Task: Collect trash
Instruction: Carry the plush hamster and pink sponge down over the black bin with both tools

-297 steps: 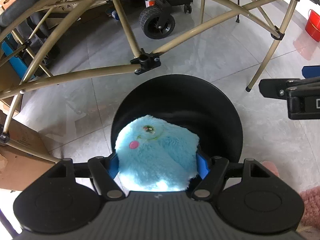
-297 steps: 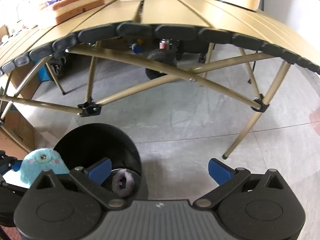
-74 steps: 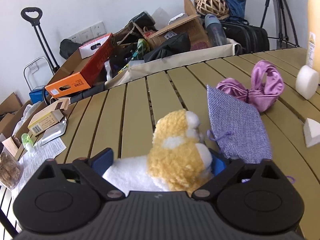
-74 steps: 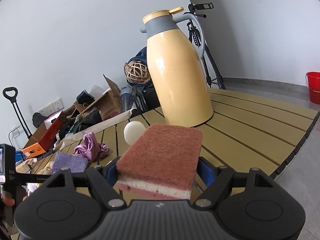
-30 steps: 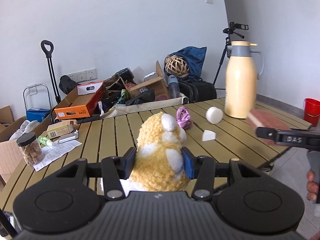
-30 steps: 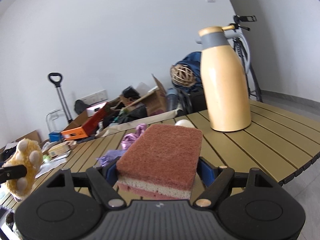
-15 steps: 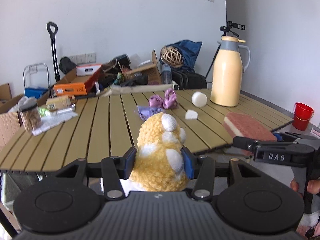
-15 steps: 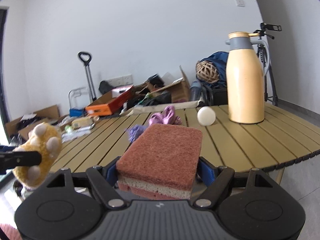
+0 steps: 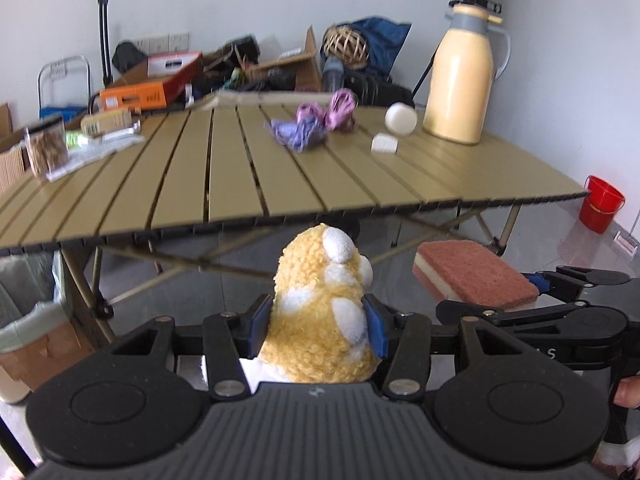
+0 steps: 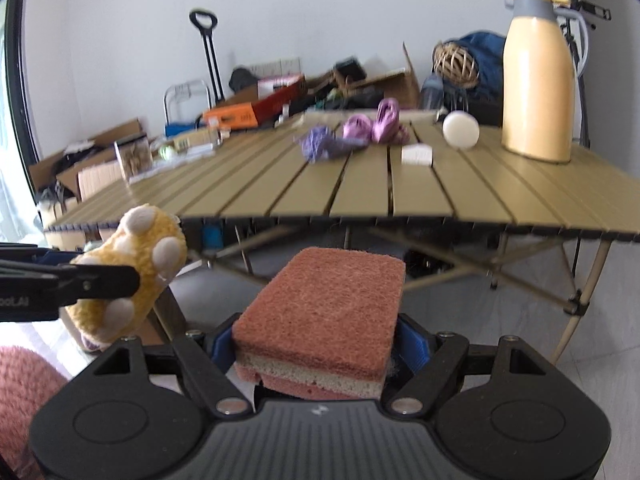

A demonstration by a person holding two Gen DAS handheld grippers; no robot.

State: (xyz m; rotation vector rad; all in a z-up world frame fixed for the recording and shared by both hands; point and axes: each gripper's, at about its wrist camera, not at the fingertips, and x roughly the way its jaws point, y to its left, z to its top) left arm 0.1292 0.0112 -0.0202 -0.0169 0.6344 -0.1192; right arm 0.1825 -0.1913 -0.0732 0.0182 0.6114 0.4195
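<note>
A fluffy yellow plush paw (image 9: 325, 312) with white pads is clamped between the blue pads of my left gripper (image 9: 316, 326), in front of and below the table edge. My right gripper (image 10: 316, 346) is shut on a reddish-brown scouring sponge (image 10: 326, 304) with a pale middle layer. In the left wrist view the sponge (image 9: 476, 276) and right gripper sit just to the right. The paw (image 10: 128, 276) hangs at the left in the right wrist view. A purple cloth bag (image 9: 296, 134), a pink satin pouch (image 9: 340, 110), a white ball (image 9: 401, 119) and a white wedge (image 9: 384, 144) lie on the slatted table (image 9: 240, 184).
A tall yellow thermos jug (image 9: 460, 76) stands at the table's far right. A jar (image 9: 44, 150), papers and a box lie at its left end. A red bucket (image 9: 602, 204) stands on the floor at the right; a lined bin (image 9: 28, 316) at the left. Clutter fills the back wall.
Both grippers have pulled back from the table and sunk below its edge, each keeping its object. The table legs and floor now show ahead.
</note>
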